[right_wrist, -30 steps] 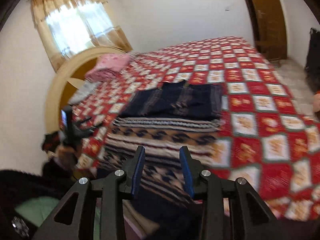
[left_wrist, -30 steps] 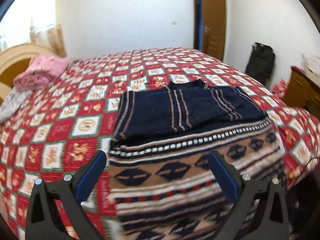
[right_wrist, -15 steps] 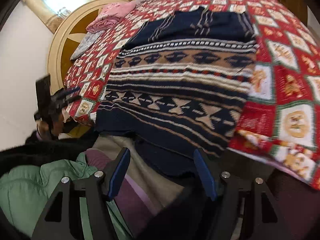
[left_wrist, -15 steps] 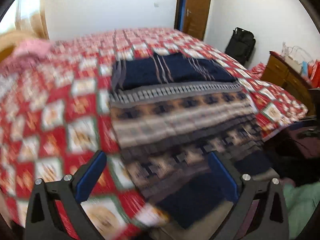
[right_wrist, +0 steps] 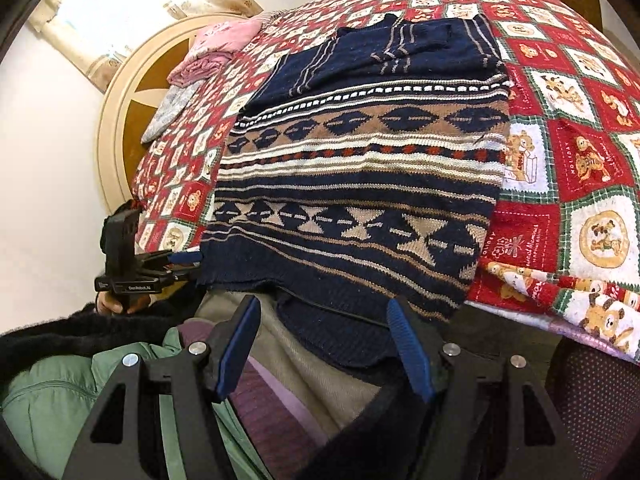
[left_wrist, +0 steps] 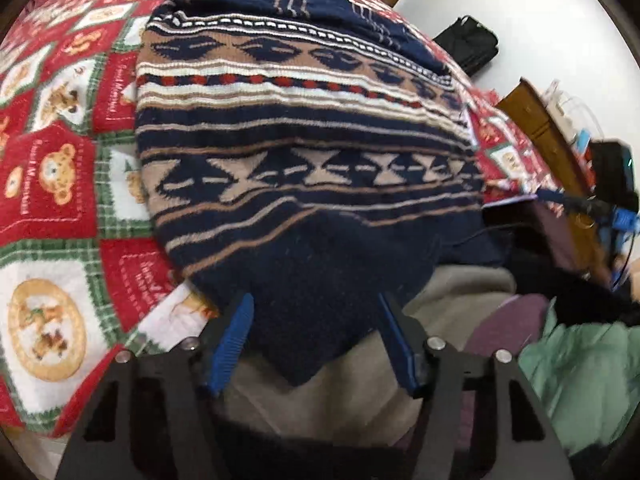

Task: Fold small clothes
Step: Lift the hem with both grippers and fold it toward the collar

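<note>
Knitwear: one navy, tan and cream patterned knitted sweater (left_wrist: 308, 128) lies flat on the red, white and green teddy-bear checked bedspread (left_wrist: 52, 184), sleeves folded across its far, plain navy part. Pattern bands run crosswise: diamonds, red dots, stripes, hourglass shapes. Its navy hem hangs over the bed edge, directly ahead of both tools.

Left gripper (left_wrist: 316, 340): blue-padded fingers spread apart, nothing between them; hem corner sits just ahead of, and between, the tips. Cannot tell if it touches. Bedspread lies to its left, a wooden dresser (left_wrist: 536, 120) and a black bag (left_wrist: 468, 44) far to its right.

Right gripper (right_wrist: 326, 344): fingers (right_wrist: 412, 356) likewise spread, holding nothing; hem drapes just beyond the tips. A thin black cable (right_wrist: 320, 304) crosses the hem there.

Count: one sweater, two grippers, one pile of pink folded clothes (right_wrist: 216, 48) far ahead-left of the right gripper, near the round wooden headboard (right_wrist: 120, 128). Green padded jacket (right_wrist: 52, 392) sits below-left of the right gripper; beige and purple fabric (right_wrist: 288, 372) lies under its fingers.
</note>
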A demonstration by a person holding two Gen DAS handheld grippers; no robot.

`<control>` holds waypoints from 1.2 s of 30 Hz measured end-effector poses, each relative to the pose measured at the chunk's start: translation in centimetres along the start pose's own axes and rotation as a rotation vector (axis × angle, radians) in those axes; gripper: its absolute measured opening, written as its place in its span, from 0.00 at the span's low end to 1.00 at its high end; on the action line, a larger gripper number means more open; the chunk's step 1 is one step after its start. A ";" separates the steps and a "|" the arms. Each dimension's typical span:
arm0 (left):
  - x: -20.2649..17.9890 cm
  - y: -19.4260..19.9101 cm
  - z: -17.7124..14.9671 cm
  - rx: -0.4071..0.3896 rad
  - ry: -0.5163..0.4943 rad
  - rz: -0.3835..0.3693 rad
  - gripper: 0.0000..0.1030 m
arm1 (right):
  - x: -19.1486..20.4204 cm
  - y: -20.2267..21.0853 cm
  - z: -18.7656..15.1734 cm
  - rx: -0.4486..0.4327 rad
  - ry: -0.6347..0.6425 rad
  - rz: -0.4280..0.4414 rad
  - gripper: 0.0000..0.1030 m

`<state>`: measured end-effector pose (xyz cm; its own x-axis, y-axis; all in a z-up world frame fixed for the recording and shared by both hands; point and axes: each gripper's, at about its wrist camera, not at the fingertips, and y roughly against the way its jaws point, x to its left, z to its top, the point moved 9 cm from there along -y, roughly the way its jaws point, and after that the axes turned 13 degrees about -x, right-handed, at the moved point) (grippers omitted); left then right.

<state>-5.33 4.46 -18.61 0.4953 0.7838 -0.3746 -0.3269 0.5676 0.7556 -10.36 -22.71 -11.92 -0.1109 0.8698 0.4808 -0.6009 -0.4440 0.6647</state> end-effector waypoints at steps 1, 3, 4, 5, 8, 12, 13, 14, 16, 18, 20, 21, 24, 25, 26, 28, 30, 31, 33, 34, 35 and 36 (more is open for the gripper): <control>0.2 0.0 -0.1 0.000 0.008 0.003 0.63 | -0.1 0.0 0.0 -0.002 -0.008 0.000 0.65; 0.9 -0.2 -0.2 0.016 0.041 0.031 0.63 | -0.4 0.0 0.0 -0.004 -0.017 -0.010 0.65; 1.2 -0.1 -0.2 0.019 0.051 0.033 0.63 | -0.4 0.1 0.1 -0.007 -0.019 -0.012 0.65; 1.3 0.0 -0.1 0.015 0.060 0.033 0.63 | -0.4 0.2 0.1 -0.011 -0.022 -0.011 0.65; 1.7 0.2 0.1 -0.001 0.061 0.056 0.63 | -0.5 0.4 0.3 -0.021 -0.033 -0.006 0.65; 2.4 -0.5 -0.5 0.030 0.105 0.040 0.64 | -0.6 0.4 0.2 -0.021 -0.036 -0.005 0.65; 2.3 -0.9 -0.9 0.048 0.137 0.018 0.64 | -0.6 0.3 0.2 -0.019 -0.040 -0.006 0.65; 2.1 -1.5 -1.2 0.063 0.164 -0.008 0.64 | -0.7 0.3 0.1 -0.018 -0.045 -0.006 0.65; 1.7 -2.2 -1.4 0.075 0.199 -0.041 0.62 | -1.1 0.2 0.0 -0.018 -0.062 -0.007 0.65; 1.6 -2.1 -1.3 0.061 0.226 -0.060 0.54 | -1.5 0.1 0.1 -0.021 -0.084 -0.003 0.65; 1.9 -1.8 -0.8 0.037 0.235 -0.048 0.23 | -2.1 0.1 0.1 -0.025 -0.102 0.000 0.65; 2.2 -1.5 -0.6 0.028 0.239 -0.042 0.19 | -2.2 0.1 0.1 -0.028 -0.111 0.000 0.65; 1.5 -1.1 0.0 -0.003 0.255 -0.085 0.12 | -3.1 0.2 0.0 -0.034 -0.123 -0.024 0.65; 1.0 -0.9 0.3 -0.009 0.243 -0.102 0.12 | -3.4 0.1 0.0 -0.035 -0.124 -0.033 0.65; 0.5 -0.8 0.6 -0.016 0.226 -0.103 0.12 | -3.7 0.1 -0.1 -0.034 -0.127 -0.041 0.65; -0.5 -0.3 1.4 -0.040 0.180 -0.098 0.11 | -4.4 0.0 -0.4 -0.023 -0.143 -0.046 0.65; -1.0 0.2 2.6 -0.070 0.172 -0.106 0.11 | -4.9 -0.2 -1.1 0.007 -0.161 -0.045 0.65; -1.3 0.5 3.3 -0.084 0.175 -0.111 0.11 | -5.1 -0.4 -1.6 0.029 -0.167 -0.050 0.65; -1.7 1.1 4.9 -0.121 0.180 -0.130 0.11 | -5.5 -0.6 -2.6 0.066 -0.172 -0.061 0.65; -2.1 1.3 5.7 -0.135 0.183 -0.142 0.11 | -5.6 -0.7 -3.0 0.082 -0.175 -0.057 0.65; -2.4 1.3 6.3 -0.146 0.183 -0.150 0.11 | -5.6 -0.8 -3.6 0.106 -0.181 -0.046 0.65; -2.7 1.3 7.0 -0.159 0.181 -0.155 0.11 | -5.6 -0.9 -4.1 0.125 -0.186 -0.039 0.65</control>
<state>-1.44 1.30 -12.82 0.4024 0.7086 -0.5796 -0.3874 0.7055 0.5934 -12.43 -26.34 -17.50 0.0655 0.8375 0.5425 -0.4974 -0.4439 0.7454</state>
